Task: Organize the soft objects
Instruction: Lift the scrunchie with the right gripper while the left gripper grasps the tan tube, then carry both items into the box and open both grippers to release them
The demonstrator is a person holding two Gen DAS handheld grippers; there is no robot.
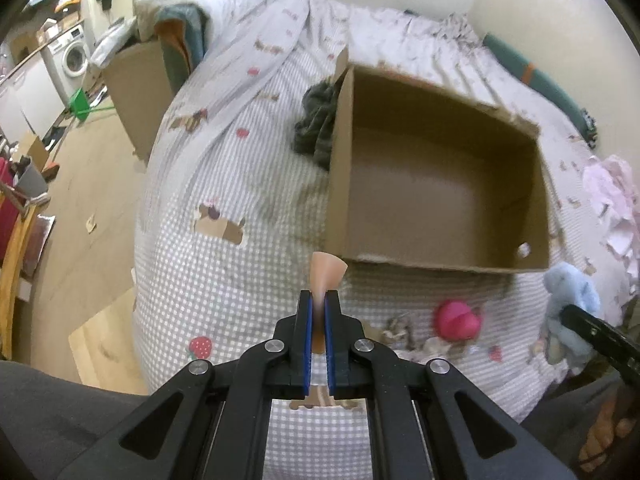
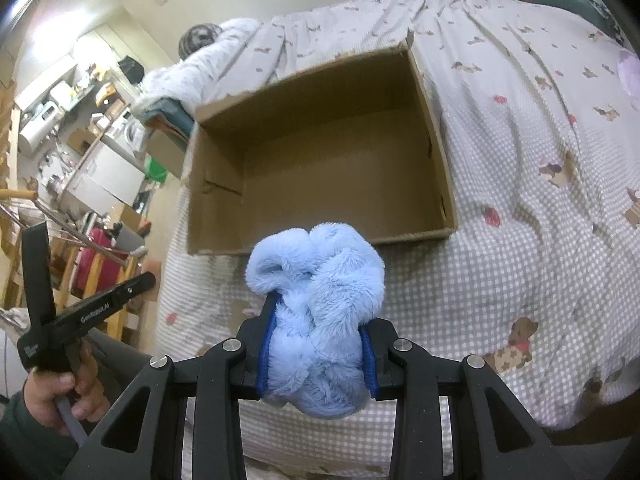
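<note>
My left gripper (image 1: 319, 300) is shut on a thin peach-coloured soft piece (image 1: 326, 270) and holds it just before the near left corner of an open cardboard box (image 1: 440, 266) on the bed. My right gripper (image 2: 318, 320) is shut on a fluffy light-blue plush toy (image 2: 320, 320), held above the bed in front of the same box (image 2: 320, 240). The box looks empty inside. In the left wrist view the blue plush (image 1: 572, 300) shows at the right, with a pink round soft object (image 1: 456, 320) on the bed beside it.
A dark grey garment (image 1: 316, 124) lies left of the box. Pale pink cloth (image 1: 612, 200) lies at the right. A second cardboard box (image 1: 136, 84) stands at the bed's far left corner under piled bedding. Wooden floor and clutter lie left of the bed.
</note>
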